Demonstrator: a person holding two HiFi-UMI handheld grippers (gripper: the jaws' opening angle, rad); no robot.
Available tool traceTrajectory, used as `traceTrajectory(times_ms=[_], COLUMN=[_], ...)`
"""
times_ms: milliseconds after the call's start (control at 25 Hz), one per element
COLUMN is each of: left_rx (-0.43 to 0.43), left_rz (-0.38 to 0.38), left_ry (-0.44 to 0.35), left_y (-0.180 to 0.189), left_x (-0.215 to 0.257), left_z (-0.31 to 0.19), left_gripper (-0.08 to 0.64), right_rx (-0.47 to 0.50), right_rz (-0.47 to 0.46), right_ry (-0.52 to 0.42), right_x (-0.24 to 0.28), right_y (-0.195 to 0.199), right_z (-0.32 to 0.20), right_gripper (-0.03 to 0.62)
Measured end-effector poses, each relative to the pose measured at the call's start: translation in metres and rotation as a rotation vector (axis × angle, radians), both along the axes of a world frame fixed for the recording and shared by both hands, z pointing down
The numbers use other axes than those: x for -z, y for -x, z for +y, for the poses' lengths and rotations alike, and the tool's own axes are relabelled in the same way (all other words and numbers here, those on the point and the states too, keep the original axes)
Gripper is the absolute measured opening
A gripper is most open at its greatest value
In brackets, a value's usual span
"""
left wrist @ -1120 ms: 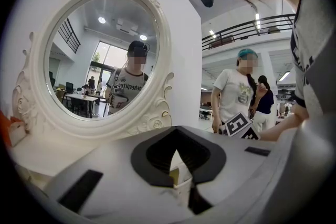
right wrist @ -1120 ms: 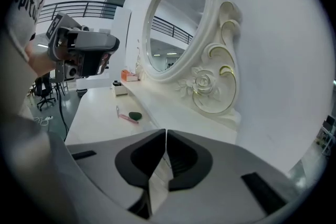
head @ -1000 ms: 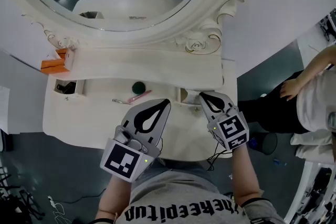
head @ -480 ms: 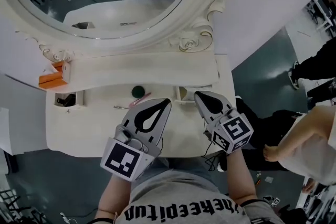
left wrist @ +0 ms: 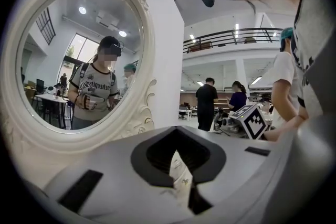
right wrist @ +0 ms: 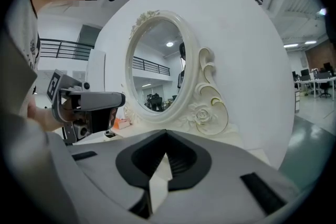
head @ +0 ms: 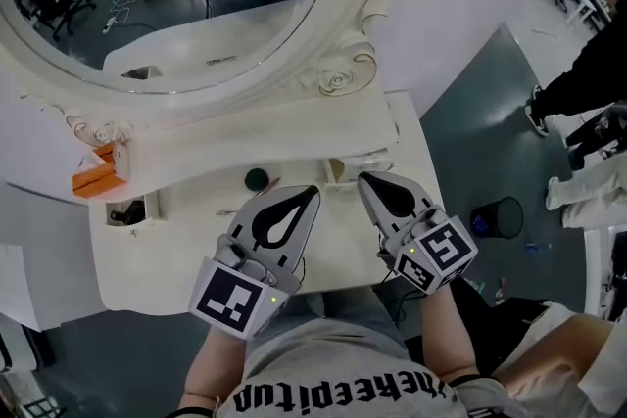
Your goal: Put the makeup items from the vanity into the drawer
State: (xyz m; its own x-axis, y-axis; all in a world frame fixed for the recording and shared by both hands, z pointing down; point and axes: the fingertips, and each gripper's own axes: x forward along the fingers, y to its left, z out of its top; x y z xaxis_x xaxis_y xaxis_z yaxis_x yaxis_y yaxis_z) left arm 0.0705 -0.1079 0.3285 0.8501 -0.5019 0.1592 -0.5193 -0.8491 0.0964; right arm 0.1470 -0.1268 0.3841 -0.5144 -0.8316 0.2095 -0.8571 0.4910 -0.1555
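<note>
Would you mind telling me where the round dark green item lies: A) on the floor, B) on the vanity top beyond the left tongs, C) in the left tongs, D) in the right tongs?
B: the round dark green item rests on the vanity top, apart from the shut, empty left tongs.

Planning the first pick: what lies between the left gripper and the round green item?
A pink stick beside the green item, in the head view.

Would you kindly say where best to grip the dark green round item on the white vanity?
Probably from above, jaws across the round sides of the dark green round item: it looks low and flat, and the thin pink stick lies close on its right.
</note>
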Motion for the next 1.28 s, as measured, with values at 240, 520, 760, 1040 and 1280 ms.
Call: traceTrajectory(times_ms=[240,520,760,1040,1280], left_rx=[-0.075,-0.170,-0.233,-0.298,-0.331], left_rz=[0.007,0.015,0.019,0.030,0.036], left_ry=[-0.008,-0.017,-0.025,-0.044,-0.053], left_y=[-0.003,-0.011,-0.016,-0.018,-0.013], left_x=[0.004,0.008,0.012,0.016,0.018], left_z=[0.010,0.026,0.039,0.051,0.057], left_gripper=[0.031,0.031,0.031,0.031,0.031], right_rx=[-0.049,-0.107,-0.147,-0.192,-0.202], right_rz=[-0.016,-0.033,-0.047,-0.054,-0.037], right_ry=[-0.044,-0.091,-0.131,-0.182,-0.202], right_x=[0.021,0.042,0.059,0.074,0.081], right_y=[0.005,0.009,0.012,0.020,0.031], right_z=[0.017,0.041,0.061,0.078,0.087], right_gripper=[0.012,0.012,0.012,0.012,0.009])
